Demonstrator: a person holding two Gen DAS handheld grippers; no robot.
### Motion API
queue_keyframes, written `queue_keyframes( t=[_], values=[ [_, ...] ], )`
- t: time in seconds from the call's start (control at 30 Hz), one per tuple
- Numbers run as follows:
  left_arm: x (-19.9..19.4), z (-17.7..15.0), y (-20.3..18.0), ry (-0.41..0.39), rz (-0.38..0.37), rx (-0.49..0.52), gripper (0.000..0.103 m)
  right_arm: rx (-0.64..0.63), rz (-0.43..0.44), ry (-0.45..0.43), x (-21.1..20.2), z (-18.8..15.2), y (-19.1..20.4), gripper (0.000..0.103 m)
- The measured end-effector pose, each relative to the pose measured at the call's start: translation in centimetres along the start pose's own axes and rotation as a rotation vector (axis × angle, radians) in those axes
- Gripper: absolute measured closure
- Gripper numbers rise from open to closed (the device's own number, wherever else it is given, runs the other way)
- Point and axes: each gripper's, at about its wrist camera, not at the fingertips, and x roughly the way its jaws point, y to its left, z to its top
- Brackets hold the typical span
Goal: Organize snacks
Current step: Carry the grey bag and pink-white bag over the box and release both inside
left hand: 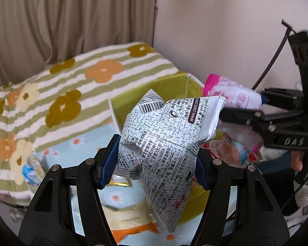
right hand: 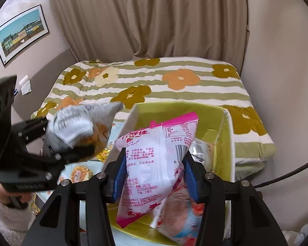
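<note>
My left gripper (left hand: 156, 160) is shut on a grey-and-white printed snack bag (left hand: 164, 143), its blue pads pressing both sides; the bag hangs over the near rim of a lime-green box (left hand: 133, 96). In the right wrist view the same bag (right hand: 71, 125) and left gripper (right hand: 69, 145) show at the left, beside the box wall. My right gripper (right hand: 156, 174) is shut on a pink-and-white snack bag (right hand: 154, 155), held above the inside of the green box (right hand: 174, 110). That pink bag (left hand: 232, 94) also juts out at the right of the left wrist view.
Another pink and blue snack pack (right hand: 180, 215) lies in the box. Loose snack packets (left hand: 129, 225) rest on a pale blue flowered cloth (left hand: 78, 143) left of the box. A striped flowered blanket (right hand: 174, 82) covers the bed behind, with a curtain (right hand: 154, 20) beyond.
</note>
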Motion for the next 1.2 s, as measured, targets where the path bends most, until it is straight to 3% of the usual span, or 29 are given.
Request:
queue_keyframes(
  t=[0.27,0.43,0.53,0.57,0.6,1.03,1.2],
  values=[
    [5.0,-2.0,-1.6,0.122,0.003,-0.004,0.042,0.071,0.011,0.026,1.3,-0.7,-2.7,0.057],
    [6.3,-2.6,-3.1,0.143,0.041,0.074,0.040,0.112,0.007,0.039,2.1,-1.1,-3.5,0.057],
    [5.9,-2.6,-4.1,0.146,0.041,0.092,0.024,0.130,0.011,0.038,2.2,-1.2,-3.9,0.057],
    [5.5,-2.6,-4.2,0.139,0.034,0.092,0.010,0.134,0.010,0.036,2.2,-1.2,-4.0,0.057],
    [5.1,-2.6,-4.3,0.124,0.030,0.090,0.003,0.137,0.008,0.033,2.1,-1.1,-4.0,0.057],
    [1.7,-3.4,-3.2,0.113,0.021,0.050,0.002,0.180,0.004,0.021,1.3,-1.2,-4.4,0.056],
    [1.4,-3.3,-3.0,0.108,0.029,0.041,0.002,0.192,0.001,0.059,2.5,-1.0,-5.0,0.056]
  ],
)
